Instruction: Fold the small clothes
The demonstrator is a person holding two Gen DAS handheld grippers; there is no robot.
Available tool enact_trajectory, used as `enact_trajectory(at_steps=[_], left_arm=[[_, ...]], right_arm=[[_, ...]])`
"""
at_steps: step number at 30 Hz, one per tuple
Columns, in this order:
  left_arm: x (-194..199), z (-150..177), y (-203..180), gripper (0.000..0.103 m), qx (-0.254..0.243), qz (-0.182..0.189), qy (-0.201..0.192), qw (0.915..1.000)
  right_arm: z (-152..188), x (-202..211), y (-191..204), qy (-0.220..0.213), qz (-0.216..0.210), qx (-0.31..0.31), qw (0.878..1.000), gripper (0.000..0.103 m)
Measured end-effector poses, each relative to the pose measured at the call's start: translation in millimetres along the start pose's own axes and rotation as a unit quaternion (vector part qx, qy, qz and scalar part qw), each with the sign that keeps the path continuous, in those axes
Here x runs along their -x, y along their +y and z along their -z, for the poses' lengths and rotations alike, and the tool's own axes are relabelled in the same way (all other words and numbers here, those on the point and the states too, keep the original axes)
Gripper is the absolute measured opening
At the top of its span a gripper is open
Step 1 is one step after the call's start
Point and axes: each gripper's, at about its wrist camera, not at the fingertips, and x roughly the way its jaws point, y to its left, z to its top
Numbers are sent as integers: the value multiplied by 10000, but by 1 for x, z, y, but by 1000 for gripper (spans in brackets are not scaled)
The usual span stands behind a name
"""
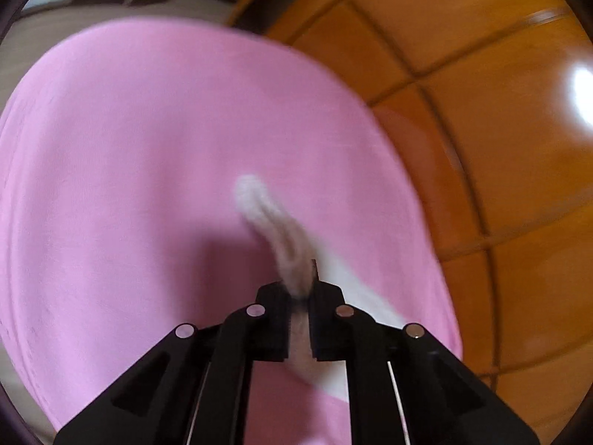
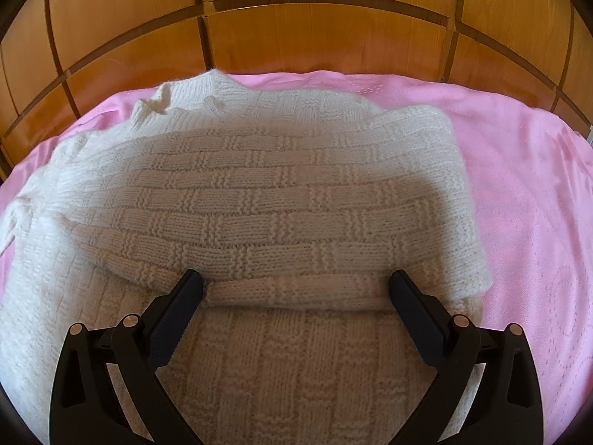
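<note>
- My left gripper (image 1: 299,289) is clamped on a narrow strip of the cream knit garment (image 1: 274,230); the wool is pinched between the two black fingers (image 1: 276,307) and pokes out ahead of the tips.
- From that pinch the strip runs forward and a little to the left, its blurred end hanging over the pink cloth (image 1: 129,148). I cannot tell which part of the garment it is.
- Right of the pink cloth in this view I see orange wooden panelling (image 1: 481,92).
- My right gripper (image 2: 296,285) has its fingers spread wide, closed on nothing; the tips sit at the near rolled edge of the garment's (image 2: 259,193) folded-over layer, one at each side.
- That fold's edge runs left to right straight across between my fingertips, so the folded panel's long axis lies crosswise to the gripper.
- A lower layer of knit lies under and nearer to me; a ribbed part points away to the far left.
- The whole garment lies on the pink cloth (image 2: 519,185), with wooden panelling (image 2: 315,37) beyond.
</note>
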Motion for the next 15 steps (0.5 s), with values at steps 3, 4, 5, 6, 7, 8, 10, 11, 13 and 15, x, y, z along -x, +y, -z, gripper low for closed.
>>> enact_trajectory(at_steps=[3,4,5,6,7,8,10,11,13,15], left_arm=[[18,22,-58,6,-740,622,-31,9953],[23,32,-77,6,-958,847,5,9918],[28,48,-104,6,-1237,1122,85,9859],[31,63,-125,6,-1456,1312,148,9805],[34,77,-143,6,-1673,1509,228,9740],[36,100,-168,6,-1932,1769,370,9644],[32,139,-202,6,-2283,2061,651,9493],[28,166,-221,6,-2540,2208,847,9379],[16,220,-249,9,-3087,2249,1153,9170],[1,262,-262,19,-3413,2237,1507,9004]], right_arm=[[0,0,0,-5,0,1,10000,100],[0,0,0,-3,-6,2,10000,100],[-1,0,0,-4,-10,3,10000,100],[-1,0,0,-7,-14,0,10000,100],[-1,0,-1,-9,-21,-6,10000,100],[-1,0,-1,-12,-31,-11,10000,100],[-2,0,-1,-17,-45,-23,10000,100],[-2,-1,-1,-18,-48,-26,10000,100],[-2,-1,-2,-22,-55,-33,10000,100],[-3,-1,-2,-27,-82,-50,9999,100]])
